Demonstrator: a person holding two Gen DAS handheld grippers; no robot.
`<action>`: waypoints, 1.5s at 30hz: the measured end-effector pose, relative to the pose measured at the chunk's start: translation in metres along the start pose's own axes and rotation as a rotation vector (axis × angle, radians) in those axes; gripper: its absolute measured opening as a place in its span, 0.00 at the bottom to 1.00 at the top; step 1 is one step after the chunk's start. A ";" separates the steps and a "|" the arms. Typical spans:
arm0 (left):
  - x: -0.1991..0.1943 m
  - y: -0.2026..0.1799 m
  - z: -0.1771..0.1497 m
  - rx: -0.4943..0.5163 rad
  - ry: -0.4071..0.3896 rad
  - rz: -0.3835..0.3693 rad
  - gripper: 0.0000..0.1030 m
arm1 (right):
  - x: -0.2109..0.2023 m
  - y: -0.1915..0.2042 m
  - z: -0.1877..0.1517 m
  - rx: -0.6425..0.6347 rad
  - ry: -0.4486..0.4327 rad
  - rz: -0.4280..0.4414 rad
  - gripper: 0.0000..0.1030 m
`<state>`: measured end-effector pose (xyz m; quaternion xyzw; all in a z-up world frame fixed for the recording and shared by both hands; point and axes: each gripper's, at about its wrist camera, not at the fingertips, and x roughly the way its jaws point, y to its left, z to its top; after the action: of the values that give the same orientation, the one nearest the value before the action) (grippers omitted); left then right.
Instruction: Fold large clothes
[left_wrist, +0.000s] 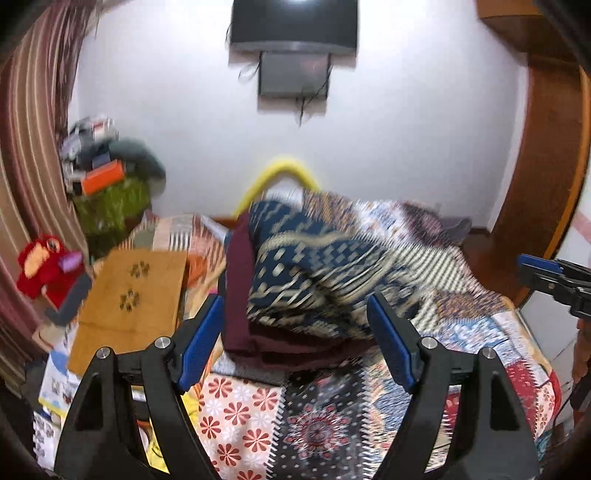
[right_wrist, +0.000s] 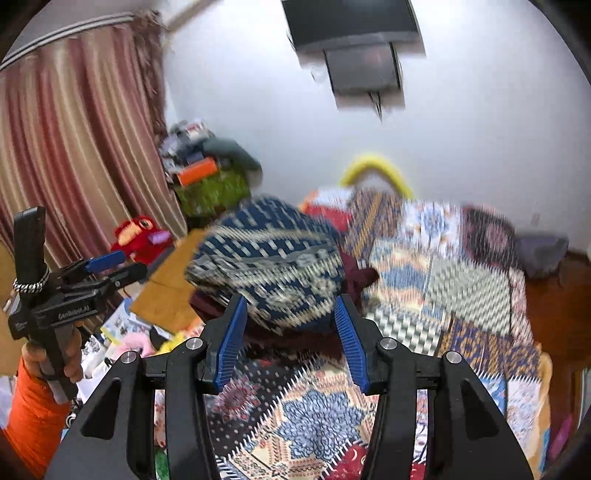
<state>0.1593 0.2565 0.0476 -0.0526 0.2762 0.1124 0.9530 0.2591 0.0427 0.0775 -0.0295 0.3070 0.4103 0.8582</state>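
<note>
A folded navy cloth with a cream pattern (left_wrist: 314, 266) (right_wrist: 269, 266) lies on top of folded maroon cloth (left_wrist: 240, 295) (right_wrist: 354, 277), in the middle of a patchwork bedspread (left_wrist: 314, 424) (right_wrist: 424, 277). My left gripper (left_wrist: 295, 301) hangs above the near side of that pile, open, with nothing between its blue pads. My right gripper (right_wrist: 291, 300) also hovers short of the pile, open and empty. In the right wrist view the left gripper (right_wrist: 107, 266) shows at the left, held by a hand with an orange sleeve (right_wrist: 33, 417). Both views are motion-blurred.
A brown board with paw prints (left_wrist: 136, 295) lies left of the pile, beside a red plush toy (left_wrist: 44, 269). A heap of things on a green bundle (left_wrist: 107, 177) stands by the striped curtain (left_wrist: 29, 147). A wall screen (left_wrist: 295, 22) and a yellow hoop (left_wrist: 280, 173) are behind; wooden furniture (left_wrist: 546, 184) stands at the right.
</note>
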 end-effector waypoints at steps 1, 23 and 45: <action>-0.018 -0.007 0.002 0.009 -0.042 -0.001 0.76 | -0.010 0.006 0.001 -0.012 -0.033 -0.001 0.44; -0.209 -0.077 -0.051 -0.008 -0.551 0.067 0.86 | -0.144 0.082 -0.043 -0.111 -0.524 -0.095 0.76; -0.209 -0.075 -0.070 -0.044 -0.514 0.116 1.00 | -0.136 0.085 -0.050 -0.111 -0.475 -0.111 0.94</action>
<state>-0.0301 0.1335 0.1038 -0.0270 0.0250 0.1823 0.9826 0.1079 -0.0097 0.1294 0.0042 0.0715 0.3744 0.9245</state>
